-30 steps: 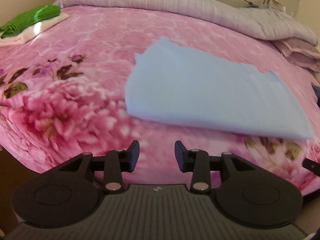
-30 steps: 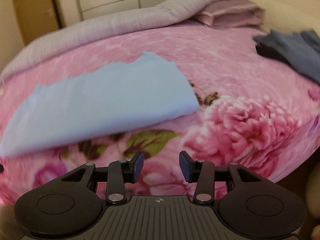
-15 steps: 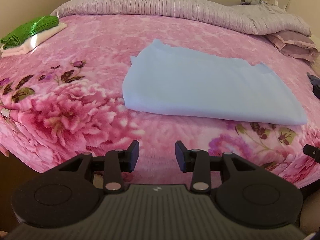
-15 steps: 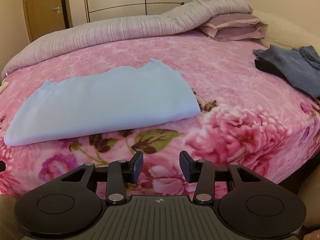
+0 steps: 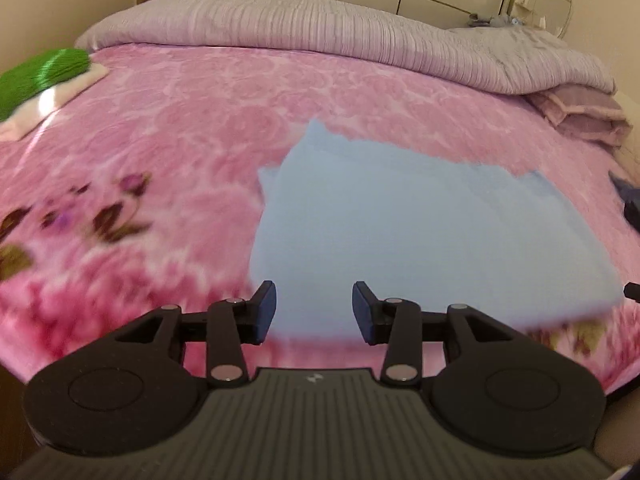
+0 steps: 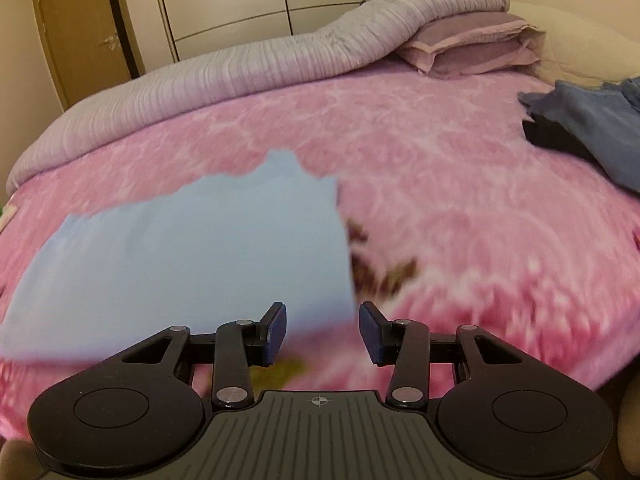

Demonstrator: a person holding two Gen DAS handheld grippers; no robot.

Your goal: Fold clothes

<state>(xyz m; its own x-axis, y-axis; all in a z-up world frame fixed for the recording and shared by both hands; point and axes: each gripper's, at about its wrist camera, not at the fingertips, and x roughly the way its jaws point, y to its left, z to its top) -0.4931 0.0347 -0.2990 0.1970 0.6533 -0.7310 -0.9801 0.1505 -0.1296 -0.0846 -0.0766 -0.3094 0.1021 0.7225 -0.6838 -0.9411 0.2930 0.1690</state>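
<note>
Two grippers, left (image 5: 314, 312) and right (image 6: 322, 334), jaws wide apart, holding nothing | blue cloth (image 5: 420, 236) flat on pink bed (image 5: 192, 128)

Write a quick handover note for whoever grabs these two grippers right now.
Left gripper: open, empty, at the near left corner of the blue cloth.
Right gripper: open, empty, at its near right corner.
The cloth lies flat on the pink blanket, already folded at least once.
Folded green and white pile sits far left; jeans lie unfolded far right.
Left: finish the cloth, then the jeans.
</note>
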